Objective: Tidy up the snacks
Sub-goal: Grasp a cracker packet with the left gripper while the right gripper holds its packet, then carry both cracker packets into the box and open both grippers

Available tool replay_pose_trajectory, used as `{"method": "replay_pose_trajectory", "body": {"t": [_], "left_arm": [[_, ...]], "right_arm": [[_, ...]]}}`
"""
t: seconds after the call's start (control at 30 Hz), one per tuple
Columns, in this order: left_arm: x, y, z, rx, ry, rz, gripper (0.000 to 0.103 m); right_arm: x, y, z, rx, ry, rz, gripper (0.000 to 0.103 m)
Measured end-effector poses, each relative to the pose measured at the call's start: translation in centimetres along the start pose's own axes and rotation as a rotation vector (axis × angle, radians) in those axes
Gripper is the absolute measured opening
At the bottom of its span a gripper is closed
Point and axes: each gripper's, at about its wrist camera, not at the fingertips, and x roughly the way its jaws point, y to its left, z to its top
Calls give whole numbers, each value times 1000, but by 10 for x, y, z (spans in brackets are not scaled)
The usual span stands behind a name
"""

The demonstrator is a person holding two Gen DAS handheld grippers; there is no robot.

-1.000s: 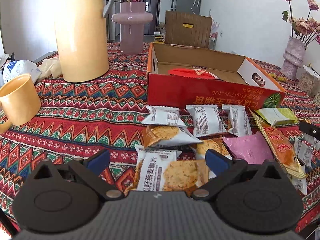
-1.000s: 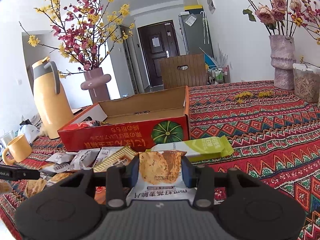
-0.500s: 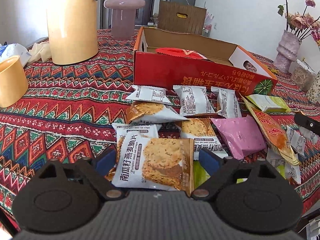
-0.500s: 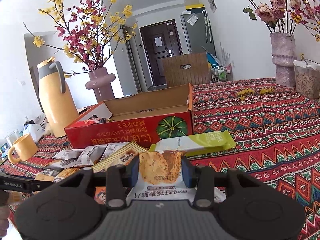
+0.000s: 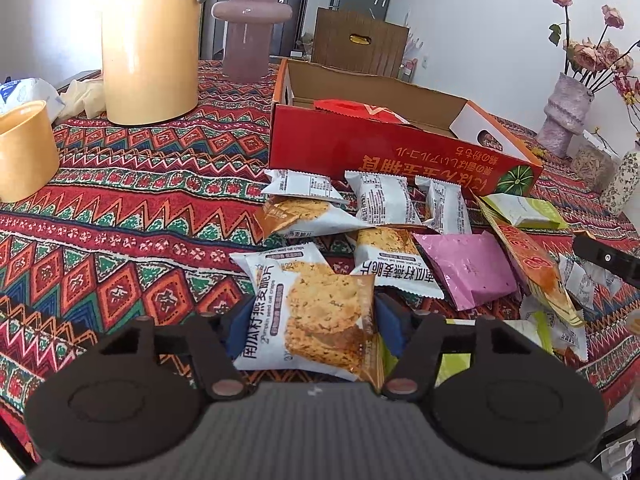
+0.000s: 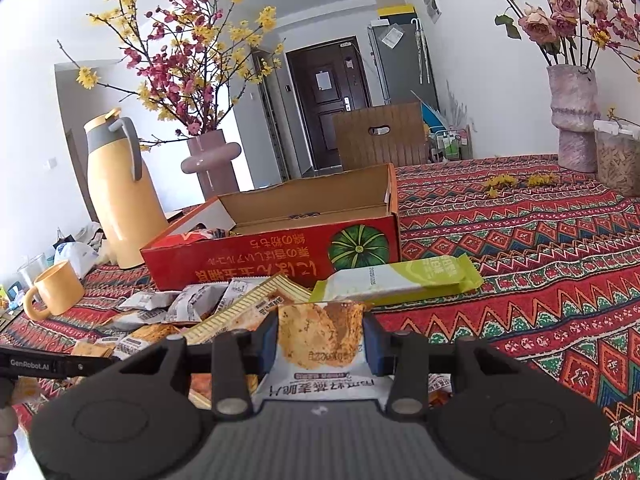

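Note:
Jaws closing, my left gripper has its blue pads against both ends of an oat crisp packet at the near side of the snack pile. The right gripper is shut on a second oat crisp packet, held just above the table. Behind the pile stands the open red cardboard box, holding a red packet. A pink packet and a green packet lie beside the pile.
A yellow thermos, a yellow mug and a pink vase stand at the left and back. A stone vase and a clear container stand at the far right. Patterned cloth stretches right of the box.
The left gripper's jaws have narrowed from wide apart onto the oat crisp packet, which now sits between the pads. The right gripper and its packet have stayed put.

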Motion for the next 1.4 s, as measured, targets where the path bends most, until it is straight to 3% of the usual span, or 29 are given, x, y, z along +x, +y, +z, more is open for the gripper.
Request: {"method": "replay_pose_trajectory", "body": {"t": [0.67,1.4], "left_arm": [[-27,-10,24,22,-153,27,64],[-26,-46,100,52,-326,3,64]], "right_arm": [[-1,6,11,-11,-33,-1,42],[34,9,75,-44,-147,-13,42]]}}
